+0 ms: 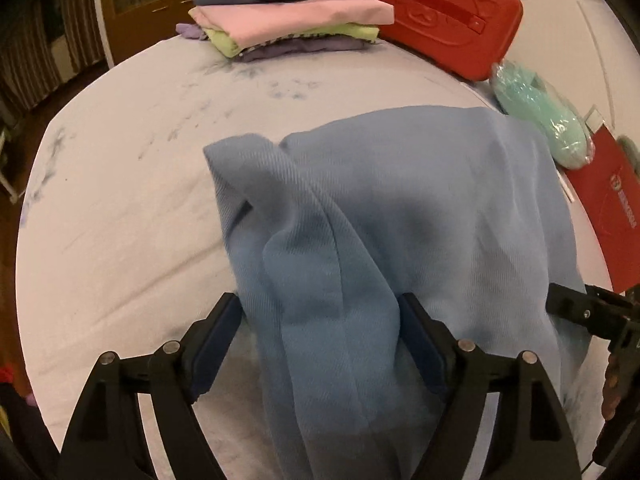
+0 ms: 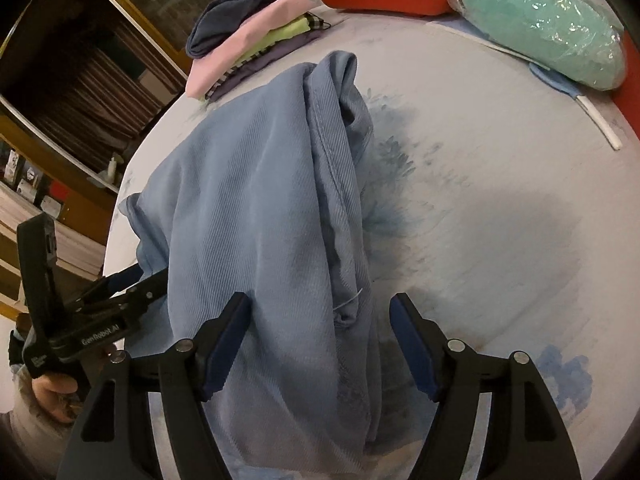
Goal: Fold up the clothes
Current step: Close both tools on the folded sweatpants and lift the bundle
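A light blue garment (image 1: 400,220) lies bunched in long folds on the pale bed sheet (image 1: 120,200). In the left wrist view my left gripper (image 1: 320,312) stands open with a thick fold of the cloth between its jaws; the pads do not squeeze it. In the right wrist view the same garment (image 2: 260,200) runs between the jaws of my right gripper (image 2: 324,312), which is open, with a gap at its right pad. The left gripper (image 2: 132,280) shows at the garment's left edge, and the right gripper (image 1: 576,308) at its right edge.
A stack of folded clothes (image 1: 288,20) sits at the far edge, beside a red case (image 1: 448,12). A teal item in clear plastic (image 1: 536,120) and a red bag (image 1: 612,216) lie to the right. A white stick (image 2: 600,124) rests near the teal item (image 2: 540,24).
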Tool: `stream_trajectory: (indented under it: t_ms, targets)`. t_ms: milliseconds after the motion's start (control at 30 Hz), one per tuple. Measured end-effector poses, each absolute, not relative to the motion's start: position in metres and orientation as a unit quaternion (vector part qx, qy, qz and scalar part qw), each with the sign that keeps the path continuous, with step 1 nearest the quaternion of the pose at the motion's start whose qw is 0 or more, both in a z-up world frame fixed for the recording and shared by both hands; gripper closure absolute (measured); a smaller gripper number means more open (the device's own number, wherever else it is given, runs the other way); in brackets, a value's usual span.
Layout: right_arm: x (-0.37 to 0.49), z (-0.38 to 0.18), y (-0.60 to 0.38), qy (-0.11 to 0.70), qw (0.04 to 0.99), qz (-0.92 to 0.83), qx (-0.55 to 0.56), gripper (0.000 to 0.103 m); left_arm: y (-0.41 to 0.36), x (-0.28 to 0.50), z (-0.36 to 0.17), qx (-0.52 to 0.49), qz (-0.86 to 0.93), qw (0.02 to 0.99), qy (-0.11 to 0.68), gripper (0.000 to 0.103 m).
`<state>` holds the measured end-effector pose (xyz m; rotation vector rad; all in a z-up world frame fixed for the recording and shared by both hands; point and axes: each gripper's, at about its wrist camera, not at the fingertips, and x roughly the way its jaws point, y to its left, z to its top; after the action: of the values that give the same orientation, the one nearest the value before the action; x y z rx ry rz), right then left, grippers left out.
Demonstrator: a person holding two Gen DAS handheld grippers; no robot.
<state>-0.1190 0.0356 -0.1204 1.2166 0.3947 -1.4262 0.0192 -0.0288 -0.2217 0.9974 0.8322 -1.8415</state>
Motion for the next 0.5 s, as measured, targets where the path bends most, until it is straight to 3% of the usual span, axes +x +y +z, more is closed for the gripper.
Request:
stream_trajectory:
  t_ms: [133, 167, 200, 267, 433, 500]
  targets:
    - [-0.114, -0.123, 0.033, 0.165, 0.581, -0.616, 0.506, 0.028, -0.031, 0.015, -0.223, 0.403, -0.736, 0.432, 0.332, 0.021]
    - [-0.111, -0.123, 0.033, 0.17, 0.581, -0.618, 0.502, 0.028, -0.032, 0.014, -0.223, 0.403, -0.738, 0.426, 0.333, 0.027]
    - [-0.108, -0.123, 0.032, 0.175, 0.582, -0.618, 0.498, 0.03, -0.033, 0.013, -0.223, 0.402, -0.742, 0.419, 0.336, 0.041]
    - [-0.1, -0.124, 0.029, 0.18, 0.596, -0.604, 0.498, 0.034, -0.033, 0.008, -0.222, 0.404, -0.751, 0.397, 0.34, 0.054]
    - [-0.093, -0.126, 0.022, 0.198, 0.592, -0.602, 0.497, 0.043, -0.031, 0.005, -0.22, 0.409, -0.756, 0.39, 0.33, 0.055]
    - [-0.092, -0.126, 0.022, 0.204, 0.586, -0.61, 0.493, 0.048, -0.03, 0.005, -0.22, 0.408, -0.755, 0.387, 0.338, 0.065]
